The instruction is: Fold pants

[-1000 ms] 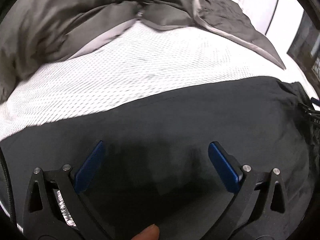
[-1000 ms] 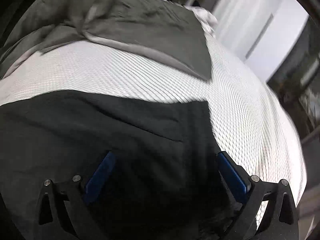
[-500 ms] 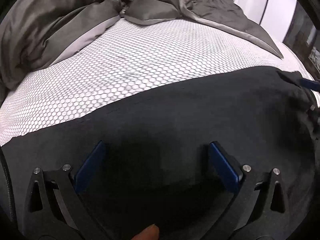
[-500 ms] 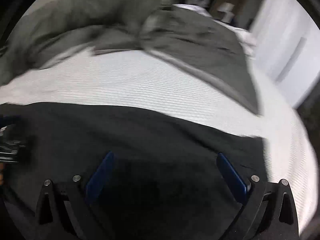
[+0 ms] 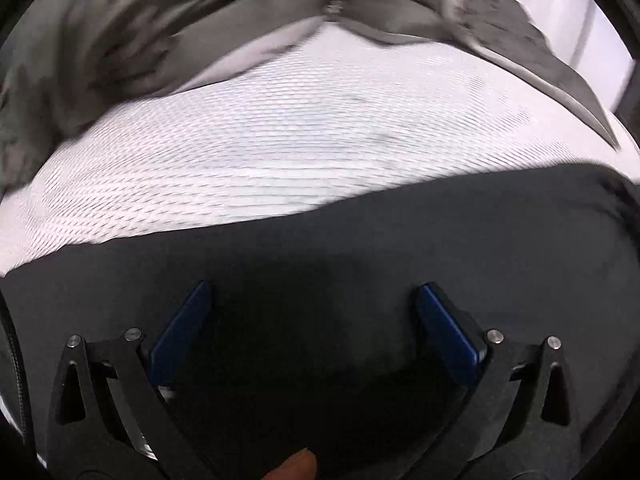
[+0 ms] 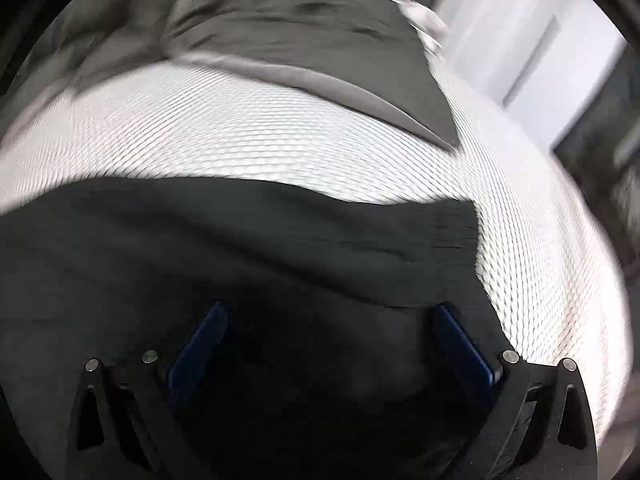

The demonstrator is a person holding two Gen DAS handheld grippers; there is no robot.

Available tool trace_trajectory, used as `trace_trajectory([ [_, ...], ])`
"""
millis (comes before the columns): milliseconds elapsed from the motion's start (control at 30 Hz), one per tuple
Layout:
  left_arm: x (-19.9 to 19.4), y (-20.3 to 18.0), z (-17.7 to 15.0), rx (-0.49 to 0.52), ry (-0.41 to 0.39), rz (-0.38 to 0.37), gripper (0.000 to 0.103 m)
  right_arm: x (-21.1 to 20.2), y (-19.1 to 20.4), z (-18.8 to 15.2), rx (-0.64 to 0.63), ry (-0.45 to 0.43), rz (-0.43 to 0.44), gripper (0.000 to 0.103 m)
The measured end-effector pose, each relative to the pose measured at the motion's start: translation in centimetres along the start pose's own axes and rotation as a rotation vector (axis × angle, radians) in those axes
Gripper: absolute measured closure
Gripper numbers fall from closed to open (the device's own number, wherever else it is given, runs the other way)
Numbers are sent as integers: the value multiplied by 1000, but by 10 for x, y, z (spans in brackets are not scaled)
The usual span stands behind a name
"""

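Left wrist: I see the left gripper [image 5: 312, 300] with jaws spread wide, nothing between them, hovering over the black pants [image 5: 400, 248] lying flat on the white mesh-patterned bed [image 5: 300, 140]; a fingertip [image 5: 298, 466] shows at the bottom edge. Right wrist: the right gripper [image 6: 330, 320] is also spread and empty above the pants [image 6: 240, 240], near their right end. A crumpled grey duvet [image 6: 300, 32] lies beyond; both views are blurred.

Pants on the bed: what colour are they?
Plain black pants, no pattern visible; clearest in the right wrist view, against the white mattress.
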State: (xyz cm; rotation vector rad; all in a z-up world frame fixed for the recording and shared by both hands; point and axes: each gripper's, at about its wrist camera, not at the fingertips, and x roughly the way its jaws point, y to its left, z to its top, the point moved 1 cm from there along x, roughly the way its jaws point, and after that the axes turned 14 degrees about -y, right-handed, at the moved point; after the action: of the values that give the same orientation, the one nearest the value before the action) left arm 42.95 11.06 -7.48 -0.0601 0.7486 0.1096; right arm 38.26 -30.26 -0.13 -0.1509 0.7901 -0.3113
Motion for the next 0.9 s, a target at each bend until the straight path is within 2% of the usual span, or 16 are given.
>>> trace_trajectory([
  [67, -1, 12, 2, -47, -5, 7, 1, -5, -5, 0, -4, -6, -19, 0],
  [133, -14, 7, 6, -30, -44, -8, 1, -18, 1, 0, -9, -21, 4, 0],
  [267, -35, -30, 17, -32, -109, -148, 1, -47, 41, 18, -52, -88, 83, 0],
  [300, -33, -44, 18, -33, -109, -187, 1, -51, 58, 21, -64, -91, 125, 0],
  [400, -25, -85, 10, 4, -44, -285, 1, -51, 114, 21, -93, -58, 298, 0],
  [467, -18, -110, -4, 114, 25, -291, 1, -42, 151, 14, -150, -2, 376, 0],
  [500, -17, -114, -10, 164, 32, -270, 1, -33, 158, 13, -185, 28, 380, 0],
  [567, -19, -112, -15, 205, 18, -250, 0, -30, 168, 1, -263, 32, 350, 0],
  [633, -20, -95, -14, 168, 25, -244, 1, -35, 154, 0, -253, 28, 333, 0],
  [733, -18, -64, -13, 133, 22, -157, 0, -32, 110, -4, -227, 24, 190, 0],
  [800, -19, -39, -14, 87, 25, -101, 0, -30, 61, -12, -164, 39, 73, 0],
  [900, -27, -21, -10, 61, 1, -66, 1, -38, 23, -15, -92, 35, 29, 0],
])
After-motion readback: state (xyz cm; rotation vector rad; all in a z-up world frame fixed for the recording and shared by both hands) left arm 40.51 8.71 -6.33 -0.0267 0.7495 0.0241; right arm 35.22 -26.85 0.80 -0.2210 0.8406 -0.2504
